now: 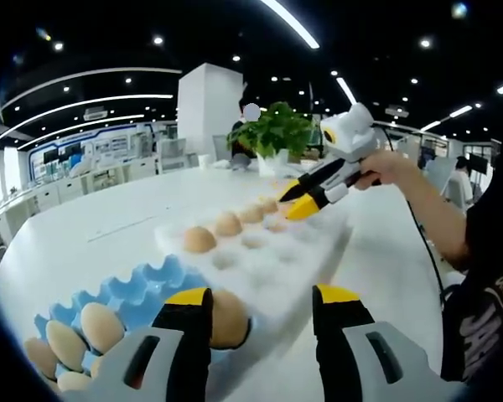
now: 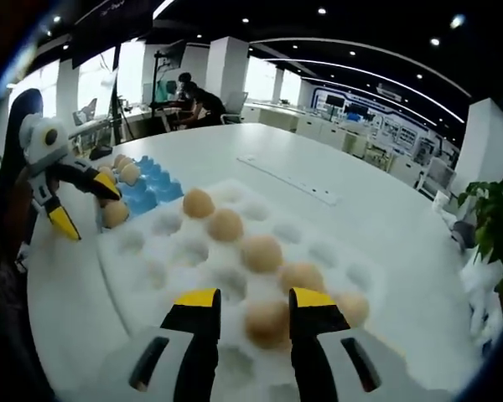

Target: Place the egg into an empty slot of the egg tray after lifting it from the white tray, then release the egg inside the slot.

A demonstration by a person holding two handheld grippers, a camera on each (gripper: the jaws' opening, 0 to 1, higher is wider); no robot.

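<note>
Left gripper (image 1: 262, 306): its yellow-tipped jaws are standing apart with nothing between them, hovering over the near corner of the blue egg tray (image 1: 134, 289). A brown egg (image 1: 226, 318) is sitting in a tray slot just beside the left jaw; whether the jaw is touching it cannot be told. More eggs (image 1: 75, 335) are resting in the slots further left.

Right gripper (image 2: 250, 300): its jaws are parted and are flanking a brown egg (image 2: 267, 322) that is lying in a dimple of the white tray (image 2: 151, 276). The egg is sitting between the tips, but contact with either tip cannot be confirmed. In the left gripper view this gripper (image 1: 298, 199) is reaching in from the right, held by a person's hand (image 1: 386, 167), its tips down at the far end of the egg row.

Surroundings: both trays are lying side by side on a white round table (image 2: 360, 209). A diagonal row of eggs (image 2: 226, 224) is occupying the white tray. A potted plant (image 1: 272, 134) is standing beyond the trays.
</note>
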